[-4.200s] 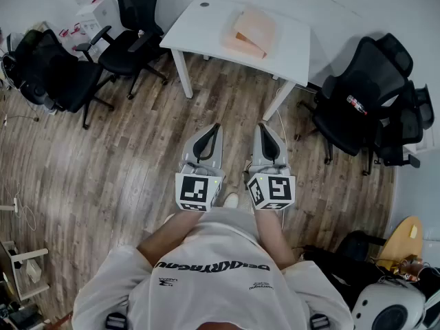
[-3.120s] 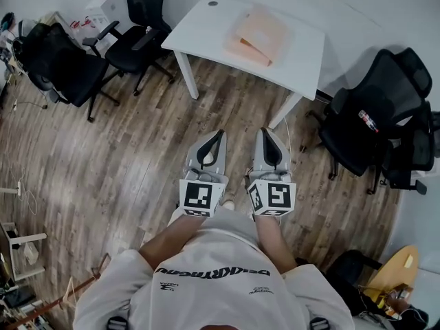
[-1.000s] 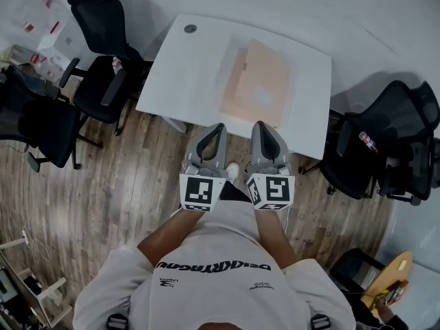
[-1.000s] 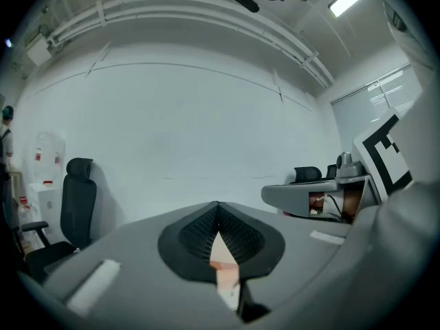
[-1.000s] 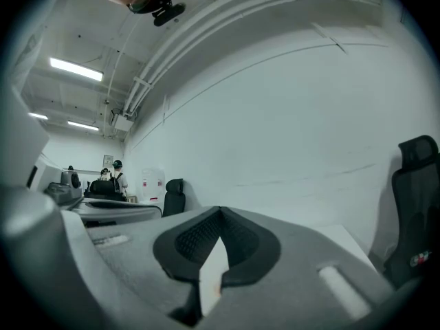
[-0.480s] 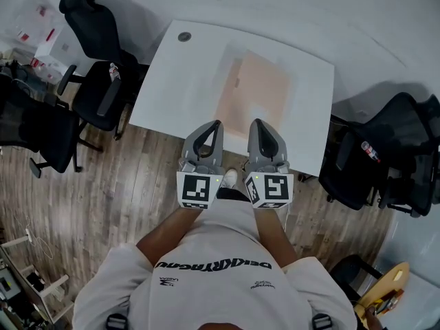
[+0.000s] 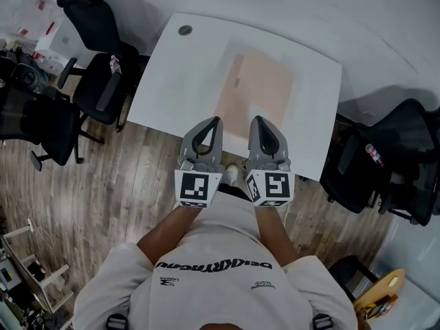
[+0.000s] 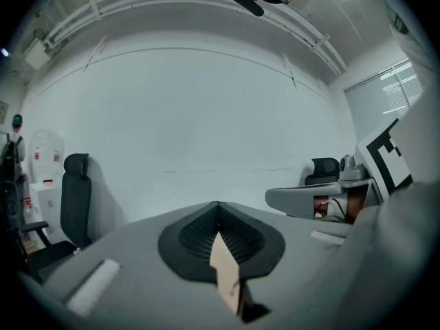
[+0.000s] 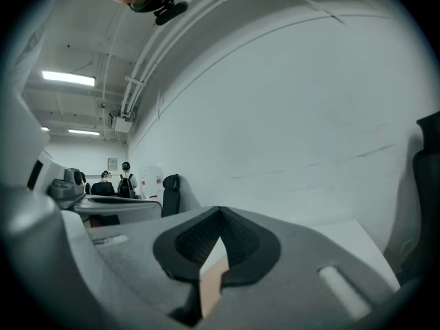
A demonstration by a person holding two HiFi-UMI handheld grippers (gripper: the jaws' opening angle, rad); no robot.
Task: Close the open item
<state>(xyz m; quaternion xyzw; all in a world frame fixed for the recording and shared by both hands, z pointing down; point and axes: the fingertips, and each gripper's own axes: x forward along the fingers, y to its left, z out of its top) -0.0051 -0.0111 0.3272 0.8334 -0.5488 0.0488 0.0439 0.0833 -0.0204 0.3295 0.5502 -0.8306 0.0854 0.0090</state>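
Note:
A flat tan cardboard box [image 7: 260, 91] lies on the white table [image 7: 179, 81], with a darker flap strip along its left side. How far it stands open cannot be told from above. My left gripper [image 7: 215, 121] and right gripper [image 7: 255, 119] are held side by side at the table's near edge, short of the box. Both are shut with nothing in them. In the left gripper view a sliver of the tan box [image 8: 223, 273] shows between the closed jaws, and the right gripper view shows the same box [image 9: 212, 284].
Black office chairs stand left of the table [image 7: 103, 81] and to its right [image 7: 385, 163]. A grey round cap [image 7: 185, 29] sits at the table's far left corner. White boxes [image 7: 41, 26] are stacked at the upper left. The floor is wood.
The person has walked up to the table, so the table and box have come much nearer. Both grippers stayed shut and side by side in front of the body.

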